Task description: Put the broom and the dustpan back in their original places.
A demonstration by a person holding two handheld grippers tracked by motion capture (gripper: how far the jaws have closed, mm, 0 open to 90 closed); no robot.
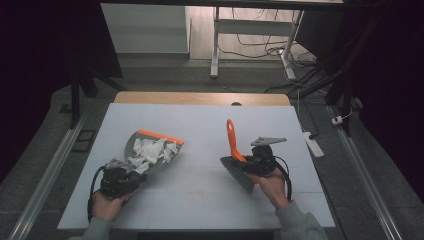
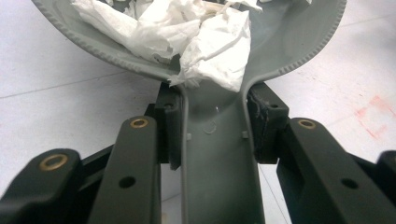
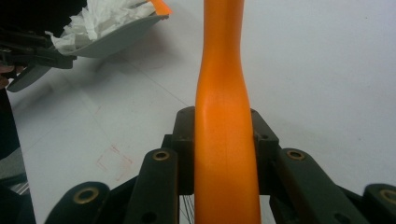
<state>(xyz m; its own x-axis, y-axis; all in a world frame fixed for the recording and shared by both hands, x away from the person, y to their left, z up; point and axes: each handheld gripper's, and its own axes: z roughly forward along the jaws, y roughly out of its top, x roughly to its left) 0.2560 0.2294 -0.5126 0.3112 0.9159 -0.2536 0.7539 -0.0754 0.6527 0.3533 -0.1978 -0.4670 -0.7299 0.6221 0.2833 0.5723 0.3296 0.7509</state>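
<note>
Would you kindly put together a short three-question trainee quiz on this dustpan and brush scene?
1. True or false: the grey dustpan is empty.
2. What does the right hand-held gripper clamp? A) a sponge B) the brush's orange handle C) a cloth
3. Fill in: the left hand-held gripper grips the dustpan by its ____.

Key
1. False: crumpled white paper lies in it.
2. B: its pads press both sides of the handle.
3. Handle: the jaws close on the narrow grey stem behind the pan.
</note>
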